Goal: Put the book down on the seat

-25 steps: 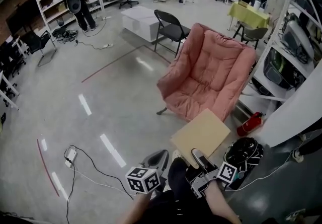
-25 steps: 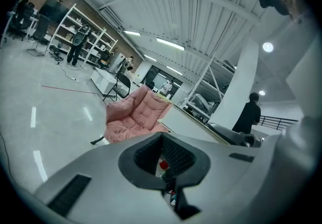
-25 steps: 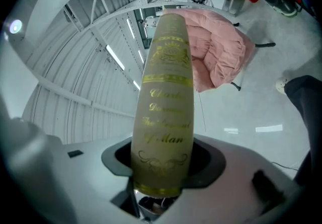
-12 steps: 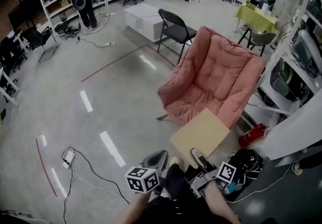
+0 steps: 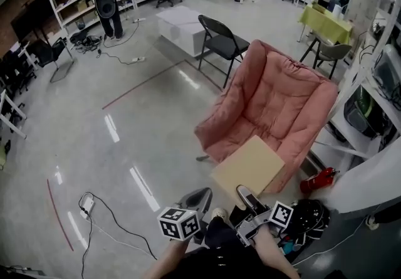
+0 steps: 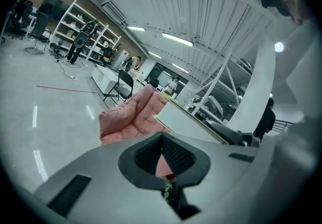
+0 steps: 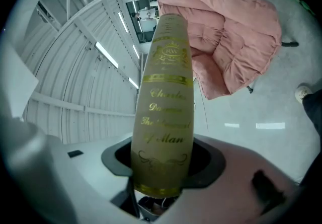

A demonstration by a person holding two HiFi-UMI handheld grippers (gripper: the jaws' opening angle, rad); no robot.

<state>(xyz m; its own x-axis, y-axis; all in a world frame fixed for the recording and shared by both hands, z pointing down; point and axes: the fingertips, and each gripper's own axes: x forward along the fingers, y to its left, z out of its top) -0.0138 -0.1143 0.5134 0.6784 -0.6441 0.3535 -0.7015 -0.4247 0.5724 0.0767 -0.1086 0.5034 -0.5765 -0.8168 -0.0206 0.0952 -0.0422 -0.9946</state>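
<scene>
A tan book [image 5: 248, 168] is held out flat in front of me, over the front edge of the pink padded chair [image 5: 269, 108]. My right gripper [image 5: 246, 195] is shut on the book's near edge. In the right gripper view the book's spine [image 7: 166, 97], with gold lettering, stands up between the dark pads, and the pink chair [image 7: 226, 42] lies beyond it. My left gripper [image 5: 194, 199] hangs beside it to the left with nothing in it, its pads meeting at the tips. The left gripper view shows the pink chair [image 6: 133, 115] and the book's pale edge [image 6: 186, 120] ahead.
A black folding chair [image 5: 219, 39] stands behind the pink chair and a white low table [image 5: 182, 24] behind that. A red fire extinguisher [image 5: 319, 178] and a black bag [image 5: 310, 216] lie right of my feet. Shelving [image 5: 376, 83] lines the right. A cable with a power strip [image 5: 88, 205] crosses the floor at left.
I have moved nearer the pink chair, which now sits closer in the head view. The book's far edge now overlaps the seat's front. Both grippers keep their hold and pose.
</scene>
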